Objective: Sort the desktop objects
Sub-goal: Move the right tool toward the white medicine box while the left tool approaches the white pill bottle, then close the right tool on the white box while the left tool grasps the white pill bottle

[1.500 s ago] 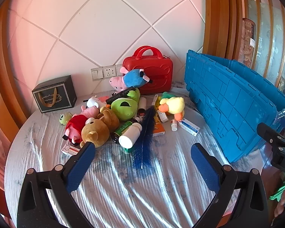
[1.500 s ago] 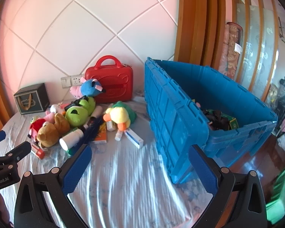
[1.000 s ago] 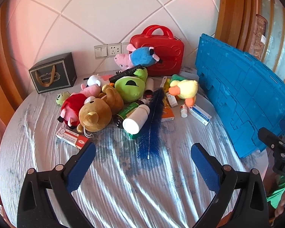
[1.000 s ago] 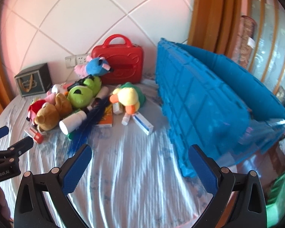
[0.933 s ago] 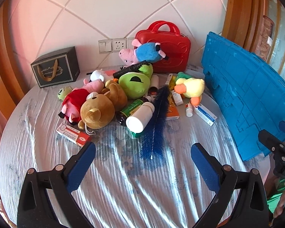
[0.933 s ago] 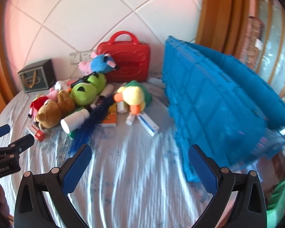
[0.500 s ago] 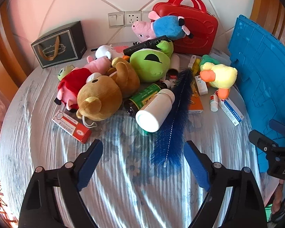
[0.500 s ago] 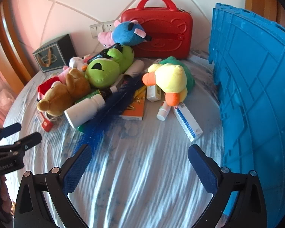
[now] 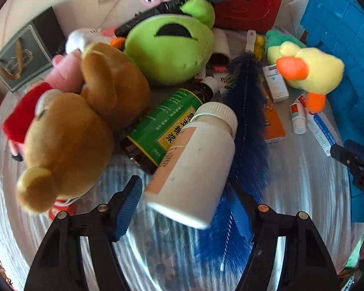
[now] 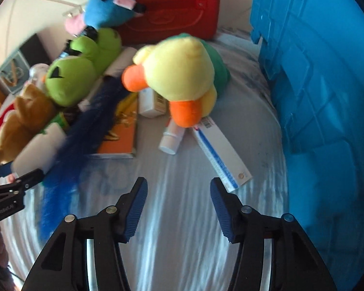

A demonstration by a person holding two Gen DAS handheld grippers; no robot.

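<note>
A heap of objects lies on the table. In the left wrist view my left gripper (image 9: 184,206) is open, its jaws either side of the base of a white pill bottle (image 9: 194,165) that lies against a green-labelled brown bottle (image 9: 162,128). A brown teddy bear (image 9: 72,131), a green plush (image 9: 169,48), a dark blue feather brush (image 9: 247,121) and a yellow duck plush (image 9: 313,70) lie around it. In the right wrist view my right gripper (image 10: 178,201) is open and empty, just in front of the yellow duck plush (image 10: 179,72), a small white tube (image 10: 172,138) and a long white-blue box (image 10: 220,155).
A big blue crate (image 10: 322,84) stands at the right. A red case (image 10: 165,4) with a pink-blue pig plush (image 10: 106,9) stands at the back. An orange box (image 10: 121,131) lies by the brush. A dark gift box (image 9: 21,53) stands at back left.
Both grippers have moved forward and down toward the heap. The left one now straddles the white bottle, the right one is close to the duck, and both have narrowed.
</note>
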